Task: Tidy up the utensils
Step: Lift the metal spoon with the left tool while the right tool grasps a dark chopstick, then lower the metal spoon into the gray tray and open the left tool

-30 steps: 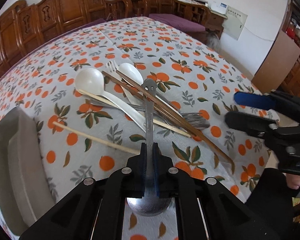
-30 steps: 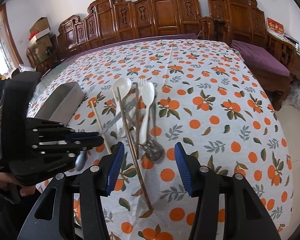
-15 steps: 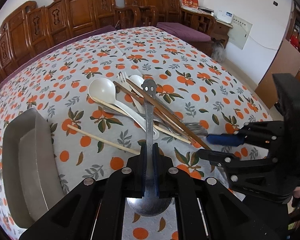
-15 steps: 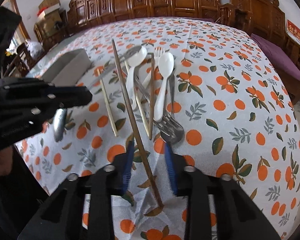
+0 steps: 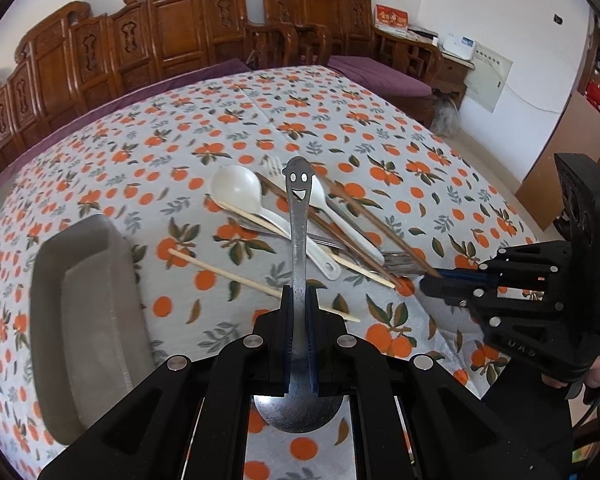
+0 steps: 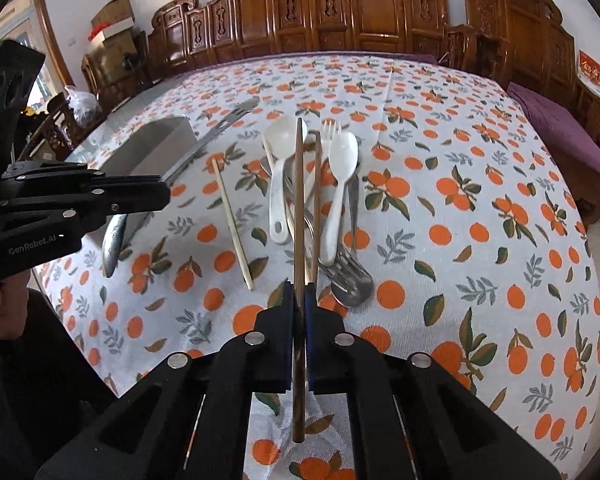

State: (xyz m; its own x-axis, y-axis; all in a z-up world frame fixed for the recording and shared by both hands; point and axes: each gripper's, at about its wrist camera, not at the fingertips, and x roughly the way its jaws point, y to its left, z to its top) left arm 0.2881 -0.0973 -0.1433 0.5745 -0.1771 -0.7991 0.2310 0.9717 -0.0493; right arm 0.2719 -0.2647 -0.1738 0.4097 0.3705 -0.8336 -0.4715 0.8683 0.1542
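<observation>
Step in hand: lifting utensils from the pile at the table's middle. The left gripper (image 5: pixel 299 332) clamps the metal spoon (image 5: pixel 299 240); the right gripper (image 6: pixel 299 332), jaws just closed, pinches a dark chopstick (image 6: pixel 299 208). Next: carry both to the grey tray (image 5: pixel 88 320) at the table's left edge.

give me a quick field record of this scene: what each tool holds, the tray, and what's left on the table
left tool: shut on metal spoon with smiley handle, lifted off the cloth
right tool: jaws just closed, shut on dark wooden chopstick
tray: grey, nothing visible inside
pile: two white plastic spoons, second dark chopstick, metal forks
apart from pile: pale chopstick
surface: orange-print tablecloth
</observation>
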